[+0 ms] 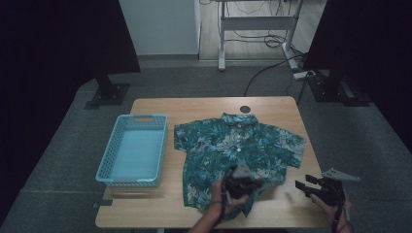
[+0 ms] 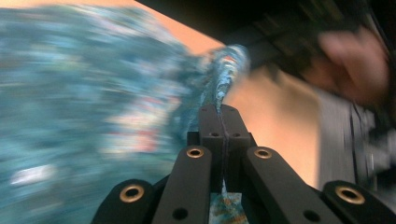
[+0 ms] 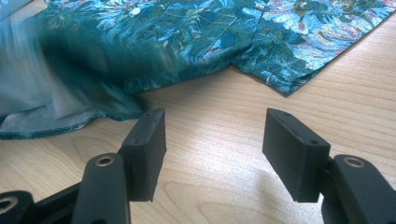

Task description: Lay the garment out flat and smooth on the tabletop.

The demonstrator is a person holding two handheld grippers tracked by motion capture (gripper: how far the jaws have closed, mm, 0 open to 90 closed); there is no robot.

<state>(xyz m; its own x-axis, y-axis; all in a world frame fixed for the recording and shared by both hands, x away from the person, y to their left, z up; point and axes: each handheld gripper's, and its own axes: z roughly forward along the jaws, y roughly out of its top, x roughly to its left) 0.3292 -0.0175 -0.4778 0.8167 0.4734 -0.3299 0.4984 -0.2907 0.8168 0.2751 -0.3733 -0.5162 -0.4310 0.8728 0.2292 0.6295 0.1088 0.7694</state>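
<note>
The shirt point(image 1: 238, 145) lies flat on the desk point(image 1: 155, 204), right of the blue basket point(image 1: 132, 149). The left hand-held gripper point(image 1: 241, 183) is clenched on the shirt's near hem, and the cloth passes between its jaws. The right hand-held gripper point(image 1: 305, 187) is released, with nothing between its jaws, over bare desk just right of the shirt.

High view overhead; tongs views close — all share shirt point(image 1: 233, 145).

Left gripper point(image 1: 241, 183) clamped tight; right gripper point(image 3: 212, 149) spread wide, low.
</note>
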